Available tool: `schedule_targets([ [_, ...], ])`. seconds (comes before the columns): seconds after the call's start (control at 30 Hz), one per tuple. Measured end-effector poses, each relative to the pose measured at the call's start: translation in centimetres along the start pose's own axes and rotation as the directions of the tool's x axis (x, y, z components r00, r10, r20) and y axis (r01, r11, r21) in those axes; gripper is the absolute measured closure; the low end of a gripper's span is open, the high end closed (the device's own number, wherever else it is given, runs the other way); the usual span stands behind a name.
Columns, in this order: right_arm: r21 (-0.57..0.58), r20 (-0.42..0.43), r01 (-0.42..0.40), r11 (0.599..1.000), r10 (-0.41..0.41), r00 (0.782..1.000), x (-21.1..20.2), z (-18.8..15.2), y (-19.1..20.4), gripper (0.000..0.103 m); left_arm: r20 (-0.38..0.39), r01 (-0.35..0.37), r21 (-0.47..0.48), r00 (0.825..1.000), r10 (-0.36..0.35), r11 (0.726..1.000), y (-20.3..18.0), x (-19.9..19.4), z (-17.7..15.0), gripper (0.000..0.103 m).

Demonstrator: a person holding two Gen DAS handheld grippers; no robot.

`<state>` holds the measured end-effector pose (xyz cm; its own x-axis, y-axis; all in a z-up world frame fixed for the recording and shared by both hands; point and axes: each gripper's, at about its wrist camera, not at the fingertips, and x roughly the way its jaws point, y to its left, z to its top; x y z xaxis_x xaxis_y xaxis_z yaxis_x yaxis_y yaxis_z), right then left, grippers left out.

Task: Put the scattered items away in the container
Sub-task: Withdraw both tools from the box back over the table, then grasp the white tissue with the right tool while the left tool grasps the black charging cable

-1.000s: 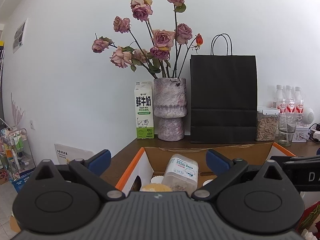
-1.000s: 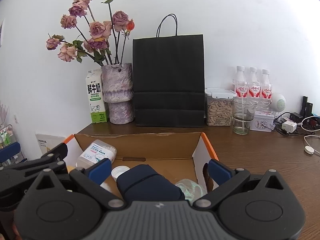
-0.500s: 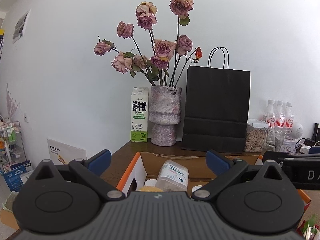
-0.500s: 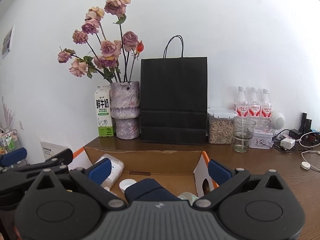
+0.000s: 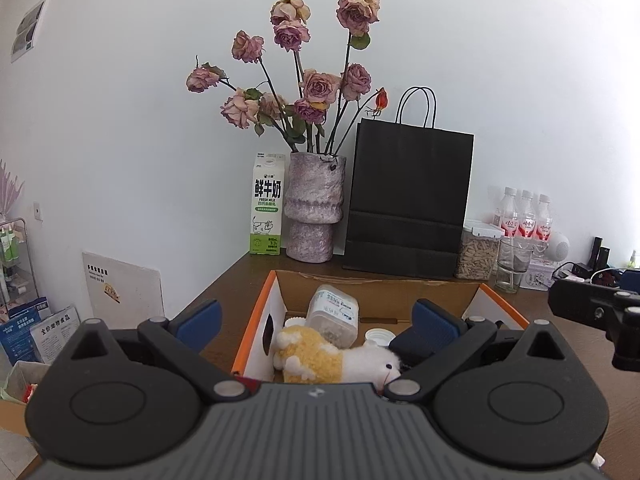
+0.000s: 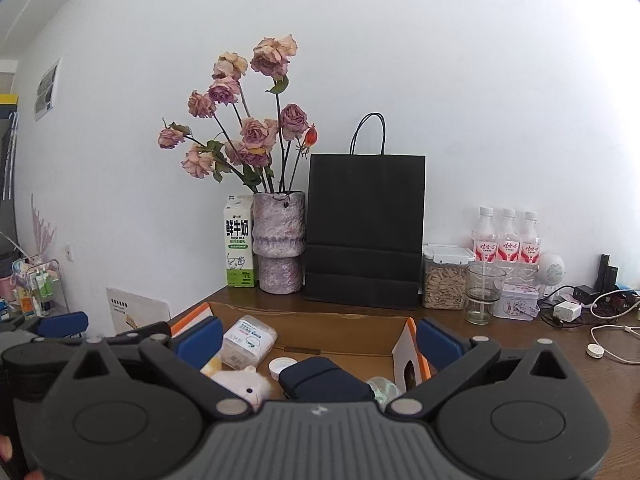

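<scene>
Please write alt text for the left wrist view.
Open left gripper above a cardboard box holding a plush toy, plastic jar and dark case. Behind stand a milk carton, flower vase and black bag.

Home – rose vase (image 5: 315, 208), milk carton (image 5: 267, 208)

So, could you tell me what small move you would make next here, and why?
Probably draw both grippers back and stop. The left gripper and right gripper are open and hold nothing, while the plush toy, jar, cap and dark pouch already lie inside the box.
</scene>
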<state>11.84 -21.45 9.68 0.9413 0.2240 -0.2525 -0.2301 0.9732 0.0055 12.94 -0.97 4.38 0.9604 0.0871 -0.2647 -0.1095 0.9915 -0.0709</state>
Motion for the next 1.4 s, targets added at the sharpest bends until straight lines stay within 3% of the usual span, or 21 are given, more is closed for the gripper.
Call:
schedule_targets([
  [0.27,-0.001,-0.11,0.047,0.999,-0.046,0.993,-2.9,-4.0,-1.5,0.0,-0.069,0.006,0.014,0.998,-0.005,1.0,1.3,-3.0,-2.6,0.0],
  [0.63,0.036,-0.292,0.126,0.991,-0.11,0.95,-4.4,-11.4,-4.7,0.0,-0.153,-0.003,0.004,0.988,0.003,1.0,3.4,-5.4,-6.6,0.0],
  [0.9,0.041,-0.317,0.114,0.993,-0.096,0.944,-3.1,-11.8,-5.3,0.008,-0.176,-0.028,0.005,0.984,0.028,1.0,3.7,-5.1,-7.0,0.0],
  [1.07,0.047,-0.362,0.106,0.993,-0.082,0.929,-0.6,-11.6,-5.6,0.02,-0.184,-0.028,0.005,0.983,0.029,1.0,4.0,-5.1,-7.1,0.0],
  [1.17,0.057,-0.387,0.098,0.994,-0.069,0.92,0.5,-11.9,-5.7,0.022,-0.194,-0.036,-0.003,0.98,0.035,0.999,4.4,-5.0,-7.2,0.0],
  [1.23,0.054,-0.399,0.095,0.994,-0.066,0.915,0.9,-12.2,-5.6,0.033,-0.204,-0.042,-0.006,0.978,0.04,0.999,4.7,-4.9,-7.3,0.0],
  [1.27,0.041,-0.394,0.101,0.994,-0.077,0.916,0.9,-12.3,-5.5,0.043,-0.209,-0.045,-0.008,0.977,0.042,0.999,4.8,-4.7,-7.3,0.0],
  [1.3,0.032,-0.387,0.103,0.994,-0.083,0.918,0.8,-12.3,-5.4,0.065,-0.212,-0.046,-0.011,0.976,0.042,0.999,4.9,-4.7,-7.3,0.0],
  [1.33,0.039,-0.383,0.09,0.995,-0.068,0.921,0.7,-12.3,-5.4,0.079,-0.214,-0.046,-0.014,0.976,0.042,0.999,5.0,-4.6,-7.3,0.0],
  [1.4,0.056,-0.36,0.078,0.995,-0.053,0.931,0.2,-12.0,-5.6,0.083,-0.219,-0.043,-0.018,0.975,0.038,0.999,5.0,-4.5,-7.4,0.0],
])
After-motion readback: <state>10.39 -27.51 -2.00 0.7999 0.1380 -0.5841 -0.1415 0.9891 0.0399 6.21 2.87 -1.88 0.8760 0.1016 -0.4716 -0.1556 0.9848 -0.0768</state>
